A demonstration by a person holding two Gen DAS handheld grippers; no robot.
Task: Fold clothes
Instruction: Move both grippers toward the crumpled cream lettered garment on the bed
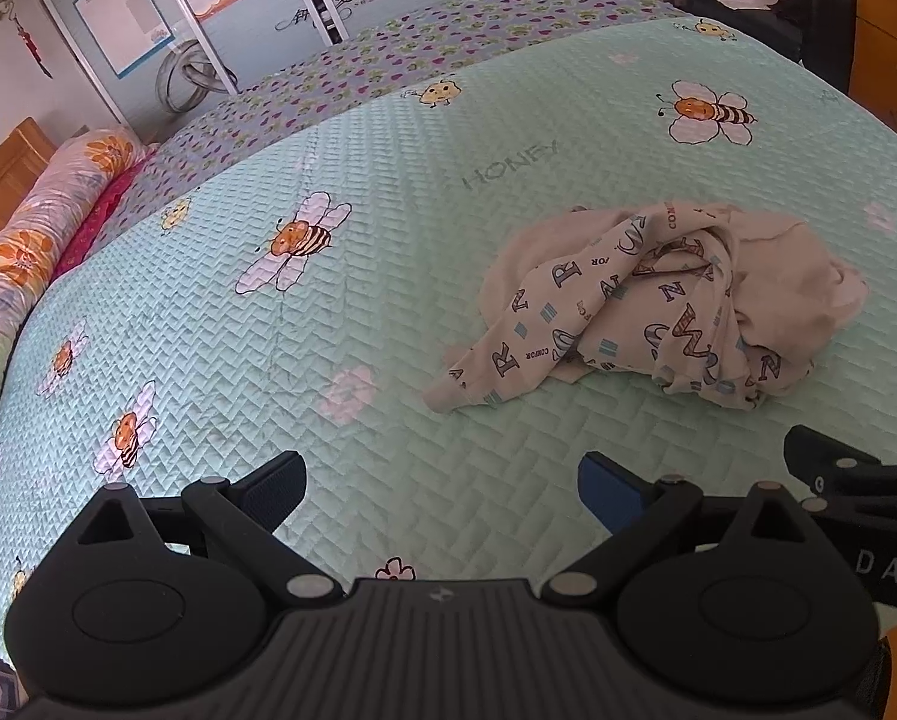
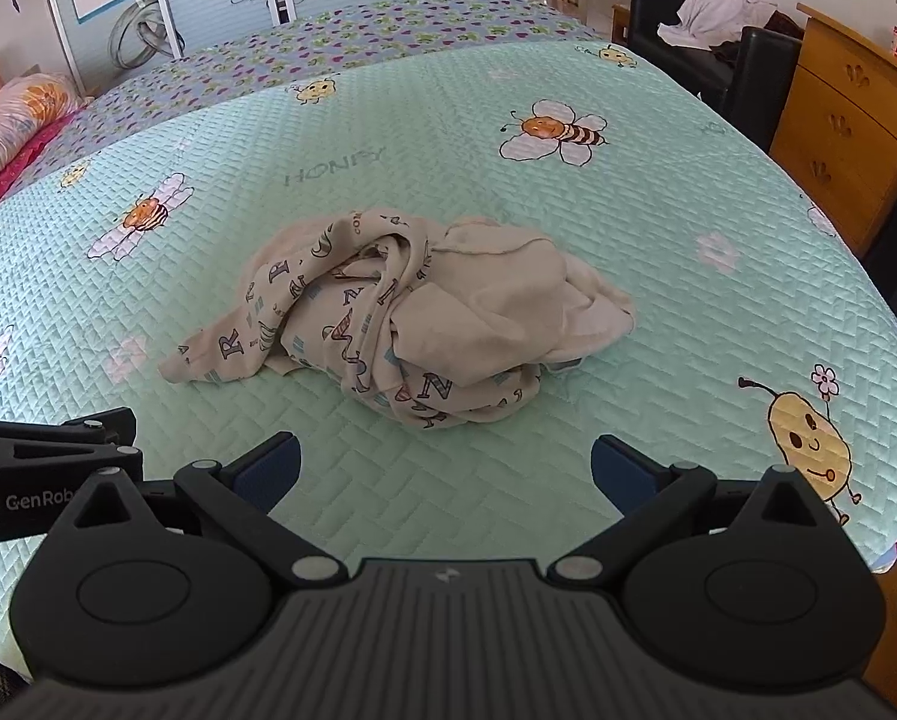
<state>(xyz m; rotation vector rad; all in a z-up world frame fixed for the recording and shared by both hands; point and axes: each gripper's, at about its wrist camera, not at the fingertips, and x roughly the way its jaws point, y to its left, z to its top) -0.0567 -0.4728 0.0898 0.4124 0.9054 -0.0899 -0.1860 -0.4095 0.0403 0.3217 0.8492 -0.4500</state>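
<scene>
A crumpled beige garment printed with letters (image 1: 646,306) lies in a heap on the mint green bee-patterned bedspread (image 1: 340,312). It also shows in the right wrist view (image 2: 412,318), near the middle of the bed. My left gripper (image 1: 442,489) is open and empty, hovering above the bedspread short of the heap, which lies ahead to its right. My right gripper (image 2: 445,471) is open and empty, just short of the heap's near edge. Each gripper's body shows at the edge of the other's view.
A floral pillow (image 1: 40,240) and wooden headboard lie at the far left. A purple heart-print sheet (image 2: 352,42) covers the bed's far side. A black chair with clothes (image 2: 718,42) and a wooden dresser (image 2: 844,126) stand at the right. Wardrobe doors line the back wall.
</scene>
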